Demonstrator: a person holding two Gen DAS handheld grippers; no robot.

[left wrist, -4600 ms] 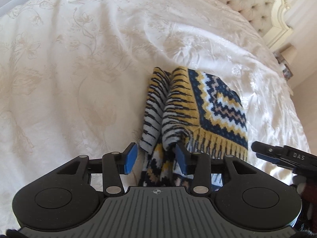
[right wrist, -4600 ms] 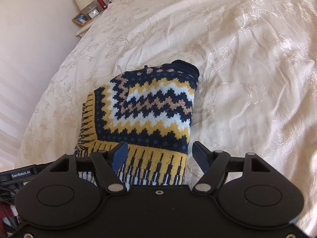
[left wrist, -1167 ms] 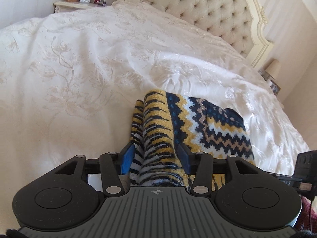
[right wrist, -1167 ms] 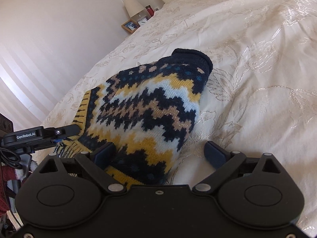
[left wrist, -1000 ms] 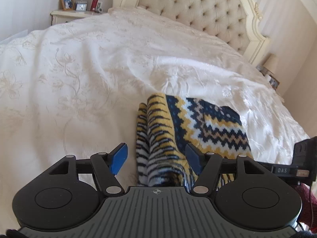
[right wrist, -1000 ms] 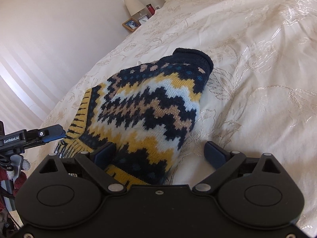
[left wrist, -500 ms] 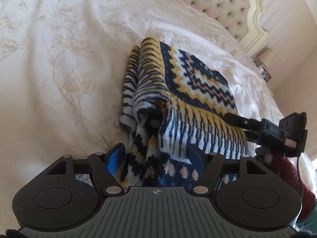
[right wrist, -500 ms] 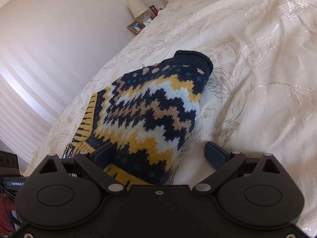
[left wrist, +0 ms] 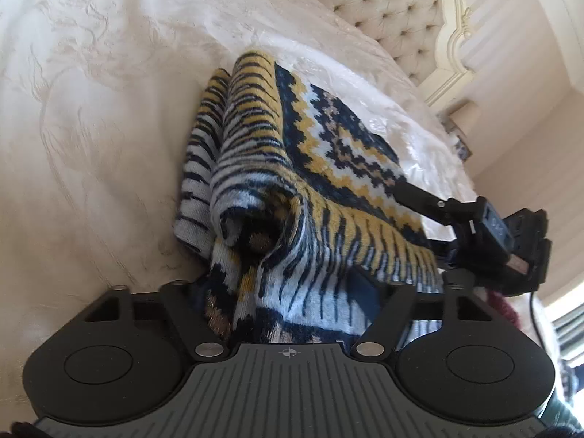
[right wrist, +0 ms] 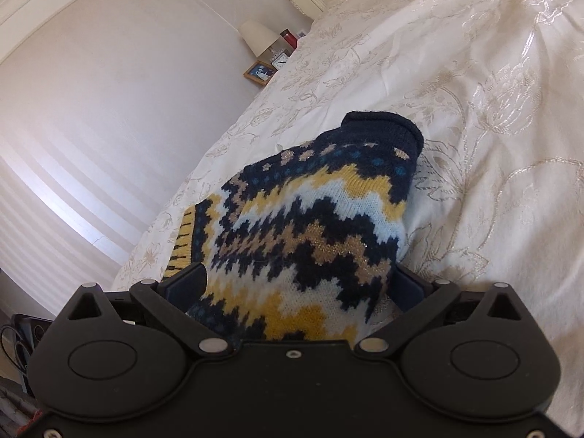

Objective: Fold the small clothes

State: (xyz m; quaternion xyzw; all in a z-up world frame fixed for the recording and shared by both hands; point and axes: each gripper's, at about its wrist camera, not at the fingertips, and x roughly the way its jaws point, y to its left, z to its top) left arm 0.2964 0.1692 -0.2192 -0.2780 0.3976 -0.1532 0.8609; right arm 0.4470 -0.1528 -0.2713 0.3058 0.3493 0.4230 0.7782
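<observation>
A knitted sweater [left wrist: 328,153] in navy, yellow and pale blue zigzags lies folded on the white bedspread [left wrist: 109,109]. Its striped hem is bunched into a roll near my left gripper [left wrist: 288,288], which is open, with the fabric heaped between its wide-spread fingers and hiding the pads. In the right wrist view the sweater [right wrist: 310,219] runs away from me to its navy collar [right wrist: 383,127]. My right gripper [right wrist: 295,284] is open and straddles the near end. From the left wrist view, the right gripper [left wrist: 416,215] lies at the sweater's right edge.
The embroidered bedspread [right wrist: 492,146] stretches far and right. A tufted cream headboard [left wrist: 383,11] stands at the back. A bedside lamp [right wrist: 257,36], a picture frame [right wrist: 259,72] and small items sit by the wall. The bed's edge drops off near the striped wall.
My left gripper let go of the folded edge about a second ago, then dropped low onto the bunched hem. The right gripper pushed forward, so the sweater now fills the gap between its fingers.
</observation>
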